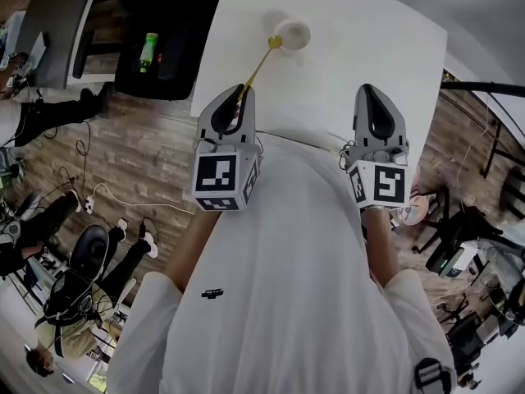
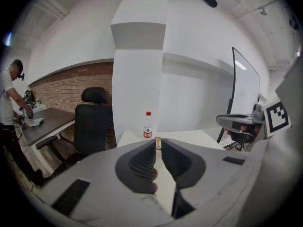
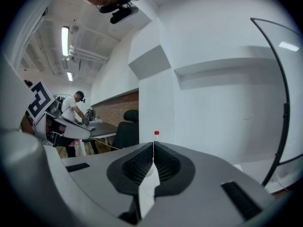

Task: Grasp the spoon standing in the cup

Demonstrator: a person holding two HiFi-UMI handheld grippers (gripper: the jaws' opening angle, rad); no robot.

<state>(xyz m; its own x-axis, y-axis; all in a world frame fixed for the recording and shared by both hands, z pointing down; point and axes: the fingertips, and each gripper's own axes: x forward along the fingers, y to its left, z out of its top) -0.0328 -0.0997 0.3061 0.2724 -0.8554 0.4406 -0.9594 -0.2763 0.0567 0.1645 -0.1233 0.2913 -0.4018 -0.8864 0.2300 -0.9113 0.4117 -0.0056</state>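
Spoon (image 1: 258,62) and left tool (image 1: 240,93) are already joined: the jaws stand almost together, pinching the thin yellow handle at its near end, and in the left gripper view a small golden bit of the spoon (image 2: 157,142) shows between the ribbed dark pads. The grasp itself looks done. What seems left is at most lifting the spoon clear of the cup (image 1: 294,34). The handle slants from the tool toward the cup's left rim, with the rounded bowl end at that rim. From above it is hard to tell whether that end touches the cup or hangs just beside it.

The right tool (image 1: 369,93) has its jaws closed on nothing, well to the right of the cup and nearer the person.

The cup is small, round, pale and smooth-looking. It stands on a plain white matte counter (image 1: 344,64). Beyond the cup, at the counter's far edge, stands a clear plastic bottle (image 2: 148,125) with a red cap.
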